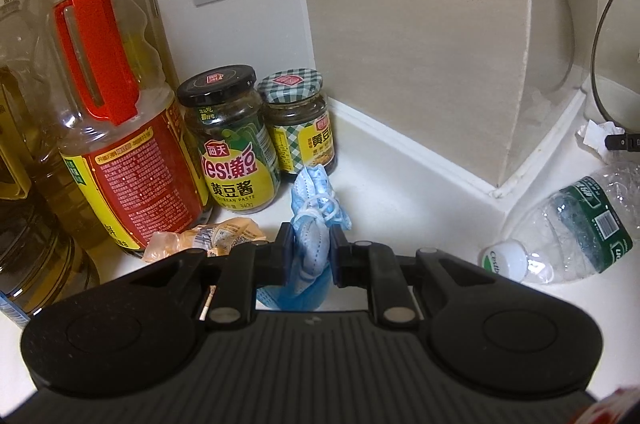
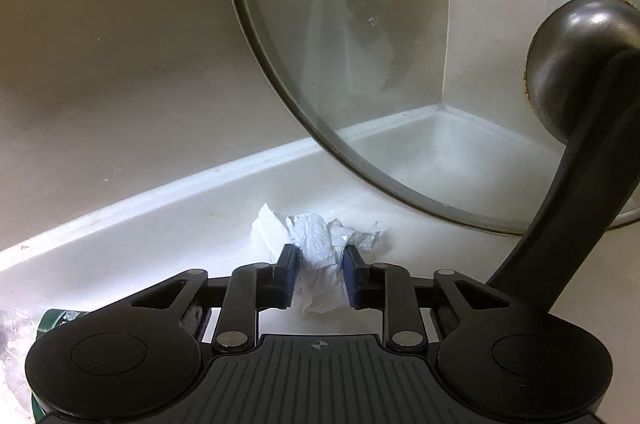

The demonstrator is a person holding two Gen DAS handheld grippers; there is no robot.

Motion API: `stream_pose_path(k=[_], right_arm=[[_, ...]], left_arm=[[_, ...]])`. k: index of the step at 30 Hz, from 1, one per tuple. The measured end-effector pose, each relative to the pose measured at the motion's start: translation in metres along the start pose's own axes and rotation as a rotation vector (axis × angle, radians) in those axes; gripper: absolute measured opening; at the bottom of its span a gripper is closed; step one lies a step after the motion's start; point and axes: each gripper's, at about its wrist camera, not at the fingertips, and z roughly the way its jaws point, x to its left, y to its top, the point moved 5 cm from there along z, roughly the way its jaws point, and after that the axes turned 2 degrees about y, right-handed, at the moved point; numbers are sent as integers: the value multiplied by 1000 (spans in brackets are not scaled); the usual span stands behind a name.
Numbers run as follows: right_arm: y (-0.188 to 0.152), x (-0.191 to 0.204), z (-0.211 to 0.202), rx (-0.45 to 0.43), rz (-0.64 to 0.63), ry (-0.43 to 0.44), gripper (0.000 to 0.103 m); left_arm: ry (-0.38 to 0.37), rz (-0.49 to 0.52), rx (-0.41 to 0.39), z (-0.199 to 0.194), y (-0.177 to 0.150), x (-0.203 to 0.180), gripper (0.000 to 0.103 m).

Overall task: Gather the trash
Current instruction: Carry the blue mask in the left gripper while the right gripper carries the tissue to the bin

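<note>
The right tool [image 2: 319, 274] is clenched on a crumpled white tissue [image 2: 316, 244]: the wad sits squarely between the two blue pads, dead ahead along the fingers, its loose ends spilling left and right on the white table [image 2: 160, 244], so the coming move looks like a plain lift straight up and back. The one thing to mind there is the glass pot lid [image 2: 360, 64] leaning against the wall just beyond and to the right, with its black handle [image 2: 568, 224] arching close over the tool's right side. The left tool [image 1: 310, 256] is likewise clenched, gripping a bunched blue face mask [image 1: 316, 220] that stands up between its pads, ear loops tangled at the top. Two pieces remain on the table in the left view: a crumpled yellowish wrapper [image 1: 208, 236] just left of that tool, clearly nearer the left hand, and an empty plastic bottle [image 1: 568, 228] lying on its side to the right, its long axis running from the white cap nearest the tool up and away to the right. Readable writing: the front jar [image 1: 232, 140] says "Yes!", "黄豆酱" and "340g"; the checked-lid jar [image 1: 300, 120] shows "黄豆"; the bottle cap begins "Cestb". The oil bottle [image 1: 116, 104] label is too small to read.
</note>
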Motion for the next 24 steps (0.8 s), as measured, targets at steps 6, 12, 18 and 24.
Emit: stream_pose_path(k=[6,12,18,24], right_arm=[[4,1,-3,-18,-13,-13,19],[10,-1,-17,-45,-9,-10,19],[12,4,-47,-78,-5,13,19],[9,13,-92,-107,11,58,19]], left_arm=[[4,-5,-11,-13,2,3,17],[11,-15,-21,-26,4,7,17],[4,-21,-37,-47,2,8,17],[-34,-45,-55,-76,-1,11,16]])
